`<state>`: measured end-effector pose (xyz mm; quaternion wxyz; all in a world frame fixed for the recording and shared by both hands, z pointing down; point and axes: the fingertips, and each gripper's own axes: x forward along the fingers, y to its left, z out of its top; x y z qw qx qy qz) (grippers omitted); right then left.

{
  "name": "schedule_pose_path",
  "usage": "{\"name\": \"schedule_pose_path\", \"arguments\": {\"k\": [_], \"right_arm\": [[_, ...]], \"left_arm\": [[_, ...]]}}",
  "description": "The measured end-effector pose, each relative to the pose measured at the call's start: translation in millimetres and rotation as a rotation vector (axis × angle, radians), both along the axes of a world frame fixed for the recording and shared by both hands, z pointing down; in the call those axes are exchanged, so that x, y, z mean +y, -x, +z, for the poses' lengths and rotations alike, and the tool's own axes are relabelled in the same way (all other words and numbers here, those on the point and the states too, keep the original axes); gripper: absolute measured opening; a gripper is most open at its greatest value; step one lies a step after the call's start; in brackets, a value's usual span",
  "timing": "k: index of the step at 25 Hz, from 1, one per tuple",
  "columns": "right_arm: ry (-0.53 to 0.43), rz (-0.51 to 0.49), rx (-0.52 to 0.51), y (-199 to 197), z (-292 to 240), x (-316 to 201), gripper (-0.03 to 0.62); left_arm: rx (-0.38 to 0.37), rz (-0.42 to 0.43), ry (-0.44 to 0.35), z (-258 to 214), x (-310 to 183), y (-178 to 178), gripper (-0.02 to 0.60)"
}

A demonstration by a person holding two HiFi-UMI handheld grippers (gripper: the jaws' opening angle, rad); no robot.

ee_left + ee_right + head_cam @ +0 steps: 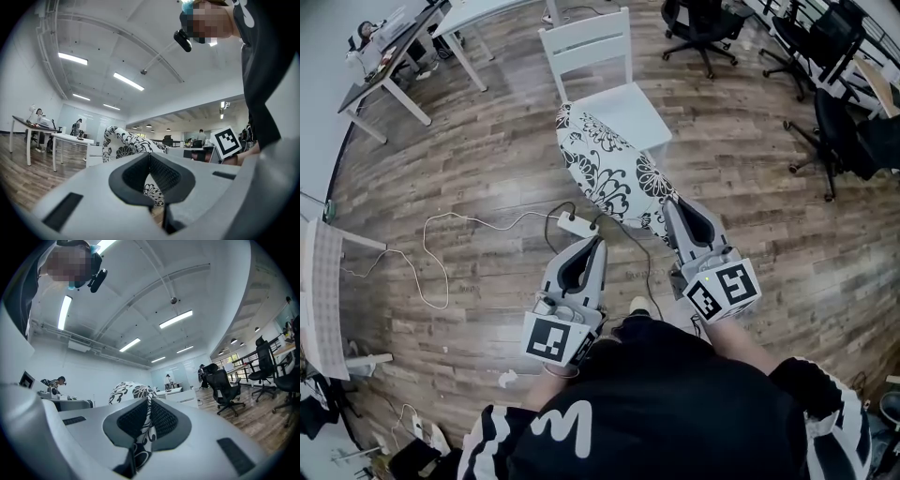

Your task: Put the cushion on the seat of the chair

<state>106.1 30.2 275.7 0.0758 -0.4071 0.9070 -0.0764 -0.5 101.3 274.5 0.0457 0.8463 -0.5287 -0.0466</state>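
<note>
The black-and-white flowered cushion [609, 164] hangs in the air, stretched from my right gripper [673, 208] toward the white chair [628, 111]. Its far end lies over the near left corner of the seat. My right gripper [150, 401] is shut on the cushion's near edge, and the patterned fabric [129, 392] shows between the pads. To the left, a little nearer to me, my left gripper [596, 244] has its jaws shut with nothing between them. In the left gripper view, the cushion [126, 143] shows beyond the left gripper [150, 155].
A white power strip [577, 223] with trailing cables lies on the wooden floor under the cushion. White desks [394, 84] stand at the back left, and black office chairs [834, 122] at the back right. A white rack [323, 291] is at the left edge.
</note>
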Motion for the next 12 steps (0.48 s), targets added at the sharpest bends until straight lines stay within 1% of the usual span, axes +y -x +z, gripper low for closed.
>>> {"name": "schedule_pose_path", "arguments": {"k": [6, 12], "right_arm": [[0.001, -0.014, -0.003, -3.9, 6.2, -10.1, 0.031], [0.032, -0.030, -0.014, -7.8, 18.6, -18.6, 0.031]], "left_arm": [[-0.025, -0.003, 0.009, 10.5, -7.3, -4.6, 0.006], [-0.001, -0.026, 0.013, 12.9, -14.6, -12.7, 0.006]]}}
